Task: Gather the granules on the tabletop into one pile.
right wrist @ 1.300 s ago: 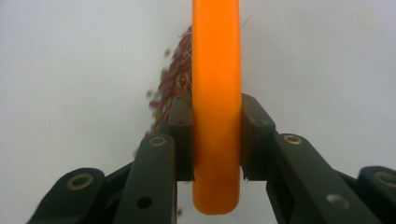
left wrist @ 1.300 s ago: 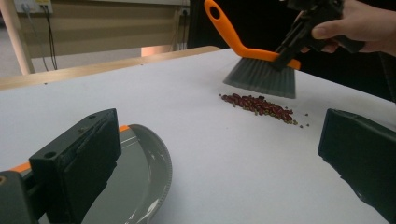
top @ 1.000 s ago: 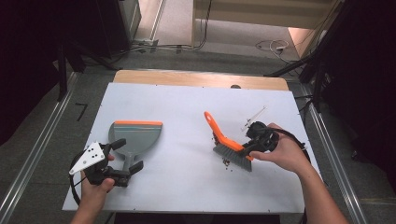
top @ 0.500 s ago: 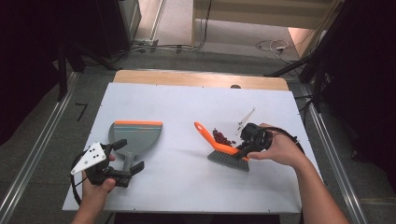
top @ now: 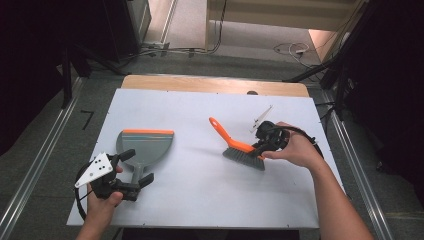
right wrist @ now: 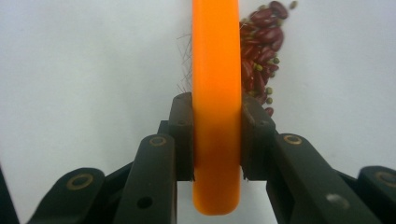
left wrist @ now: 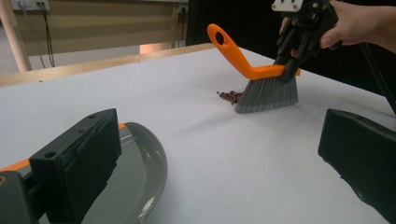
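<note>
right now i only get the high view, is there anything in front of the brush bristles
Observer: Yes. The left gripper view shows a small pile of dark red beans against the bristles of the brush.
Operator: is the grip on it solid
Observer: The right gripper has both fingers pressed on the brush's orange back.
Operator: and the other hand
Observer: The left gripper has its fingers wide apart, gripping nothing, with the grey dustpan beside one.

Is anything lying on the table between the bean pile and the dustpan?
Nothing visible. From the beans beside the brush across to the dustpan, the white table is bare.
</note>
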Demonstrator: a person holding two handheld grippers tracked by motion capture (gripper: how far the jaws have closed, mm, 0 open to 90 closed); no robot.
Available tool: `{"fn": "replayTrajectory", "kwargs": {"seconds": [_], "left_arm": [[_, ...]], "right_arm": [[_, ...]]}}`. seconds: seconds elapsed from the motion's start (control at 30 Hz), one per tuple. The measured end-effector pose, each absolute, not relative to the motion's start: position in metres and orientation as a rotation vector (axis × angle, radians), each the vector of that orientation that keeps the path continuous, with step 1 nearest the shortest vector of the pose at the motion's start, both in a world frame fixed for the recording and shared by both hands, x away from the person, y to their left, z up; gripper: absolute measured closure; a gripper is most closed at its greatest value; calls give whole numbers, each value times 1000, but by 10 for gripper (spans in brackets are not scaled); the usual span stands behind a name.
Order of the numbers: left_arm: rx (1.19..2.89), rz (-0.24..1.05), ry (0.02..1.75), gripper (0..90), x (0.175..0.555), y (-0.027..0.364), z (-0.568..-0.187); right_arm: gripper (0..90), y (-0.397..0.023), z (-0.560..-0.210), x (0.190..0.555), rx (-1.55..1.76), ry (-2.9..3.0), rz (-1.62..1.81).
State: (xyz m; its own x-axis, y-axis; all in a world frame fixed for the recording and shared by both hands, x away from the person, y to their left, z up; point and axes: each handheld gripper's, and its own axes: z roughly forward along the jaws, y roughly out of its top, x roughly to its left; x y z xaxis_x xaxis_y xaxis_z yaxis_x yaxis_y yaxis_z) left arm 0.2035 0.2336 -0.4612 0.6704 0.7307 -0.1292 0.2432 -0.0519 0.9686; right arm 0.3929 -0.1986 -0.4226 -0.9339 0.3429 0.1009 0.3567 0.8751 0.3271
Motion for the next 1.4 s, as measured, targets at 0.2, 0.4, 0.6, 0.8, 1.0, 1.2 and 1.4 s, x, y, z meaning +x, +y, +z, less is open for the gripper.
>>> {"fn": "replayTrajectory", "kwargs": {"seconds": [0.2,0.4,0.6,0.8,1.0,1.2,1.4], "left_arm": [[1618,478,812,0,203,234,-461],[1622,480,811,0,203,234,-460],[1620,481,810,0,203,235,-460],[1619,481,809,0,203,235,-460],[1617,483,810,0,204,234,-460],[1620,480,806,0,203,233,-460],[1619,478,807,0,204,234,-460]], "right_arm": [[685,-195,-422,398,-576,-3011,-533],[685,-193,-421,404,-590,-3021,-519],[685,-193,-420,409,-614,-3025,-518],[684,-194,-415,409,-615,-2972,-567],[684,-203,-399,411,-910,-2775,-733],[684,-187,-414,407,-1111,-2603,-839],[685,-173,-440,403,-1212,-2510,-800]]}}
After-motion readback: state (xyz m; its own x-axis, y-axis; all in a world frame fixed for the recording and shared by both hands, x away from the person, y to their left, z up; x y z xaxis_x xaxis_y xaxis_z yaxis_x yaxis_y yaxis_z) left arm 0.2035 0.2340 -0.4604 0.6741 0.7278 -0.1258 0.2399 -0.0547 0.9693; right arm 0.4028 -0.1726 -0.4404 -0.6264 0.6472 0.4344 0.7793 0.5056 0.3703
